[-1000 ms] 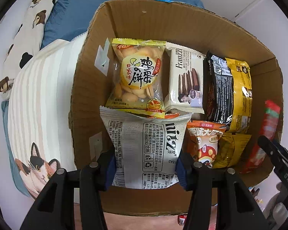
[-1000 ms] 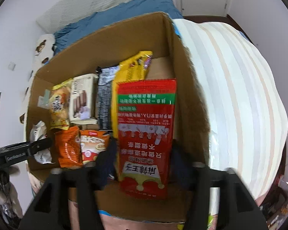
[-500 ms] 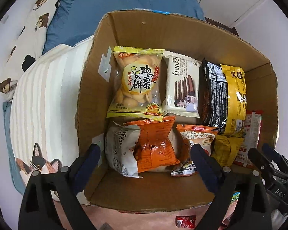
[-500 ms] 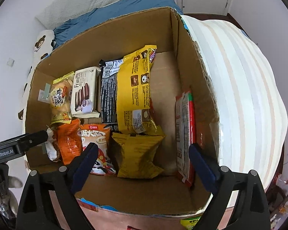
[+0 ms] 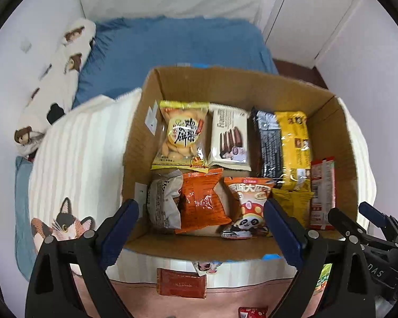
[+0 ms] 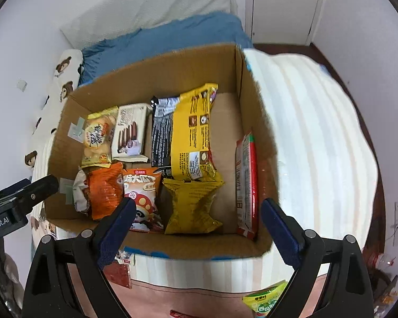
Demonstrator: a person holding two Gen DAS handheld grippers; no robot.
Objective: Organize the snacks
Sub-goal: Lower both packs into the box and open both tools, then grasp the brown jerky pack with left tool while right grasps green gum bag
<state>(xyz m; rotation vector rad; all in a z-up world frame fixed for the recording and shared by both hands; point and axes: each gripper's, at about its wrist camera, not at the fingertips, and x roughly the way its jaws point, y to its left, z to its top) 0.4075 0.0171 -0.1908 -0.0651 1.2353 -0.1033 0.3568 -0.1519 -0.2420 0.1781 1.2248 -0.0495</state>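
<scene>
Cardboard box [image 5: 329, 122] sits on a striped blanket [image 5: 74, 153] on the bed, open top, mostly filled. All places below are relative to the box.

Inside, far row: yellow egg-cookie bag [image 5: 183, 135] at the far left, white Franzzi wafer pack [image 5: 229, 139] beside it, then black pack [image 5: 269, 143] and long yellow pack [image 5: 294, 145] overlapping. Near row: white crumpled bag [image 5: 163, 198] at the left wall, orange bag [image 5: 201, 198] lying partly on it, panda-print bag [image 5: 248, 206] next, small dark-yellow bag [image 6: 192, 206] under the end of the long yellow pack. Red packet [image 6: 248, 185] stands on edge against the right wall. A bare strip of box floor shows between the dark-yellow bag and the red packet, and at the far right corner.

Left gripper [image 5: 201, 228] hangs above the near wall, tongs spread wide, nothing in them. Right gripper [image 6: 196, 228] likewise over the near wall, spread wide, empty.

Outside, in front of the near wall: brown-red sachet [image 5: 181, 283] on the pinkish bedding, small red wrapper [image 5: 252, 312] lower down, a printed packet [image 5: 205, 266] tucked just under the box edge, green pack [image 6: 268, 302] toward the right front.

Progress, judged: most snacks look boxed, nine counted inside. At least four loose items remain in front. Next likely step is picking one of those and dropping it into the free strip on the right side. Contents are loosely laid, not tidy; orange bag may need straightening.
</scene>
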